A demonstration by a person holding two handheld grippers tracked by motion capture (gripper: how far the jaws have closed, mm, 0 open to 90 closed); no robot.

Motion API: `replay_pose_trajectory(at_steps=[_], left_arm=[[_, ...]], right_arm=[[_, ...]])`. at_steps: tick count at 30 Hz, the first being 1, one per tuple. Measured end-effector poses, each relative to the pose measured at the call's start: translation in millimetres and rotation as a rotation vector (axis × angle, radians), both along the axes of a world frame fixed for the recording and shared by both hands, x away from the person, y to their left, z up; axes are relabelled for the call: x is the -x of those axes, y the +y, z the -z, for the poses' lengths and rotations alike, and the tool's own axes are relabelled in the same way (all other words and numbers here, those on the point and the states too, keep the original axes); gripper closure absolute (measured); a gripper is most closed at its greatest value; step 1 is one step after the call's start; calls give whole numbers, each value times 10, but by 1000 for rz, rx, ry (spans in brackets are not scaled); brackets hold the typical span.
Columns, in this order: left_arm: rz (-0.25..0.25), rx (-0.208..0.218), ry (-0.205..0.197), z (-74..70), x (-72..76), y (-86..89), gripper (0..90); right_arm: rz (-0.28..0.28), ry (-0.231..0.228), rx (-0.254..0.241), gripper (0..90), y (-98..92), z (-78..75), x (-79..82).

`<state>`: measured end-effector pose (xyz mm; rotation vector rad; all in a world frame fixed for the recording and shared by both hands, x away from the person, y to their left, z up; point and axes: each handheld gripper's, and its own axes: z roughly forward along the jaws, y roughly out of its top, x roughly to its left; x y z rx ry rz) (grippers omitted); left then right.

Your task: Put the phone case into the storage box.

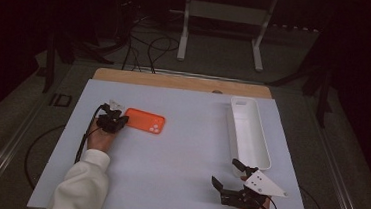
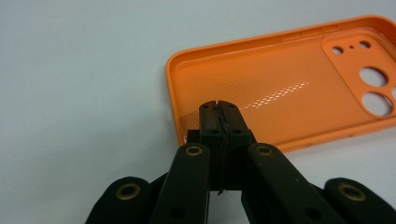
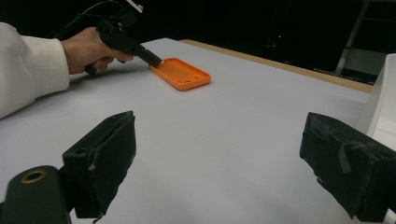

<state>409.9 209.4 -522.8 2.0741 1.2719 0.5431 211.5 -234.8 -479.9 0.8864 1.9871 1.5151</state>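
And here we are over the pale worktop, with a strip of bare wood showing along its far edge. Out on the left side lies the orange phone case, flat, hollow side up, its camera cut-outs at the end away from the left claw. Nothing sits between case and claw, nothing crowds it: open surface all round.

The left claw is right at the case's near short end. From the left gripper view its two jaws are pressed together, closed, tips resting over the rim of the phone case at that end; whether a sliver of rim is pinched between them I cannot tell. The person's hand and white sleeve trail back toward the bottom edge, a black cable looping off beside the wrist.

Over on the right, a long white tray lies lengthwise, running from the far edge toward the near side. It has nothing in it that I can see. Well apart from the case, then, with a broad stretch of worktop between.

The right claw sits low at the near right, just short of the tray's near end, jaws spread wide and holding nothing. In the right gripper view the tray's white wall stands just beside the right-hand jaw.

Beyond the worktop: dark floor, loose cables, a white frame stand.
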Motion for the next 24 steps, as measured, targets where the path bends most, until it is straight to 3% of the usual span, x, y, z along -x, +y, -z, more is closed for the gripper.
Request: replay_pose_trajectory(at_steps=[21,24], left_arm=[[49,-23,10,-22,179,4,900],[54,-11,16,-22,202,11,900]], right_arm=[[7,-8,-3,106,-22,-8,2],[8,-8,-4,106,-21,-8,2]])
